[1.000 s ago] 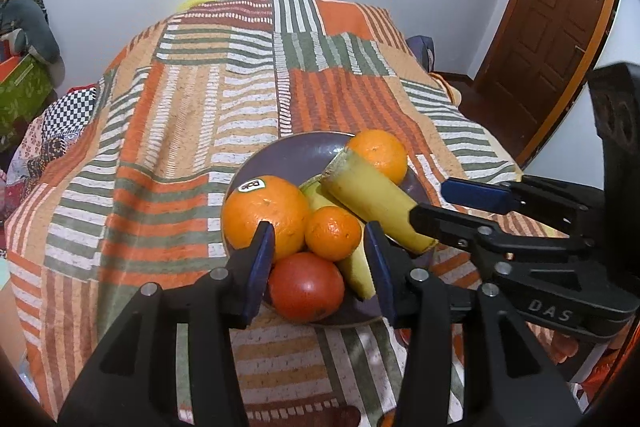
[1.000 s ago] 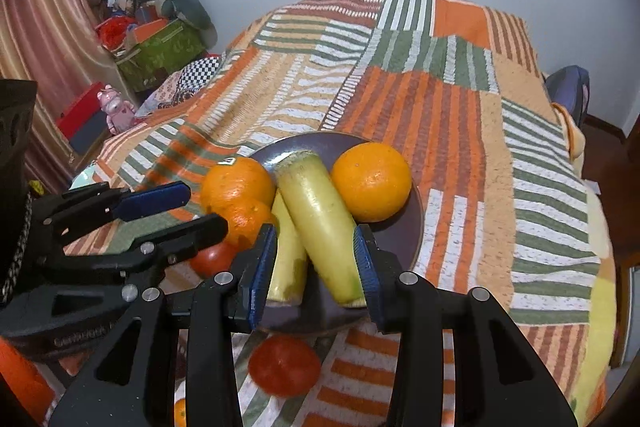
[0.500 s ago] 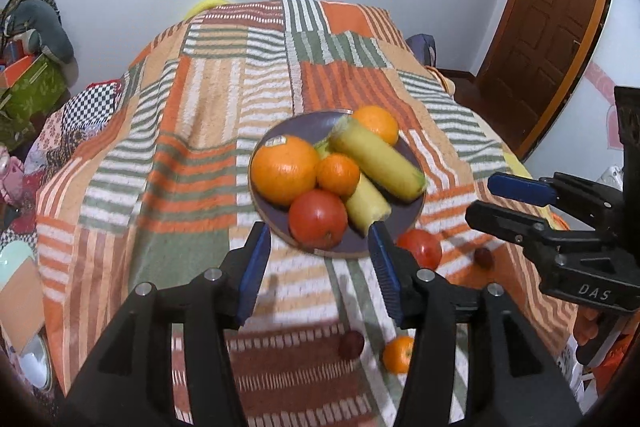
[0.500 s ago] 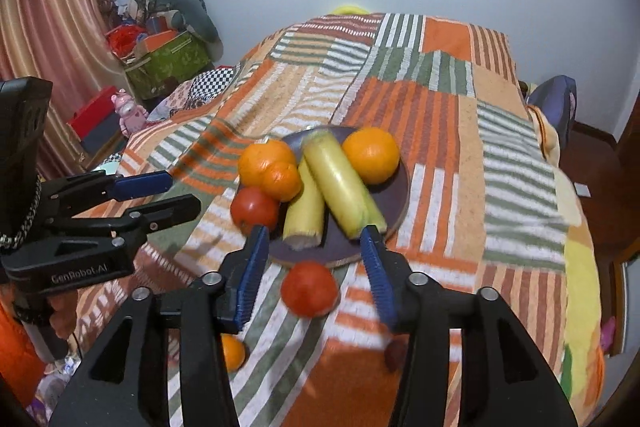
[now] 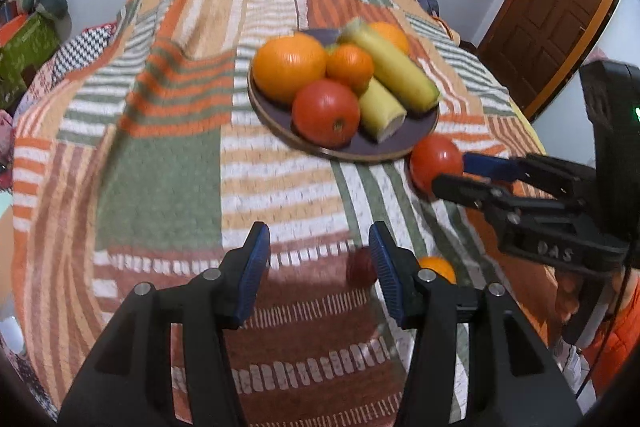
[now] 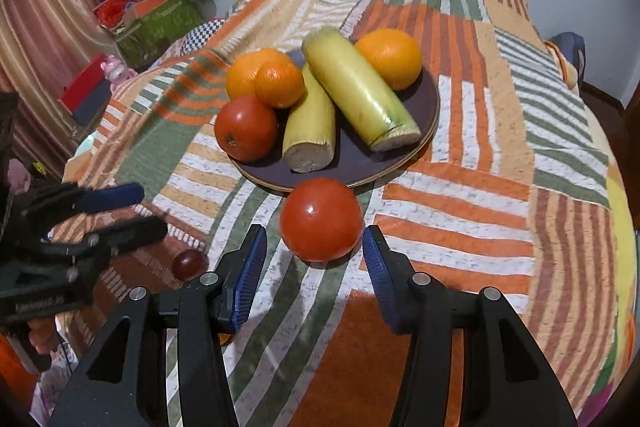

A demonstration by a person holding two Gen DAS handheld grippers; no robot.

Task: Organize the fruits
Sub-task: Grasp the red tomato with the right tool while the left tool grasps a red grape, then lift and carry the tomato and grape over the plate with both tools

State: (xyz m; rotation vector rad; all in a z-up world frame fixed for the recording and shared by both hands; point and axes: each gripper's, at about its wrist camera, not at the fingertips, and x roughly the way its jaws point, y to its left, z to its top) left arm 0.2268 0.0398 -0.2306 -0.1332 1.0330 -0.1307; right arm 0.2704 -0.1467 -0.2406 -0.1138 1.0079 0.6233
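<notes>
A dark purple plate (image 5: 416, 135) (image 6: 430, 99) on the striped bedspread holds two big oranges, a small orange, a red tomato (image 5: 326, 113) (image 6: 246, 129) and two corn cobs. A second tomato (image 6: 320, 219) (image 5: 434, 161) lies on the bedspread by the plate's near rim. My right gripper (image 6: 314, 269) is open, its fingertips on either side of this tomato, just short of it. My left gripper (image 5: 318, 263) is open and empty above the bedspread. A dark red grape (image 5: 360, 269) (image 6: 189, 263) and a small orange (image 5: 438, 267) lie near its right finger.
The bedspread (image 5: 160, 155) drops off at its edges. A wooden door (image 5: 548, 15) stands at the right. Boxes and bags (image 6: 156, 15) are piled on the floor at the left, by a curtain (image 6: 36, 23).
Both grippers have drawn back from the plate and lowered. The right one now brackets the loose tomato; the left one hovers near the grape and small orange.
</notes>
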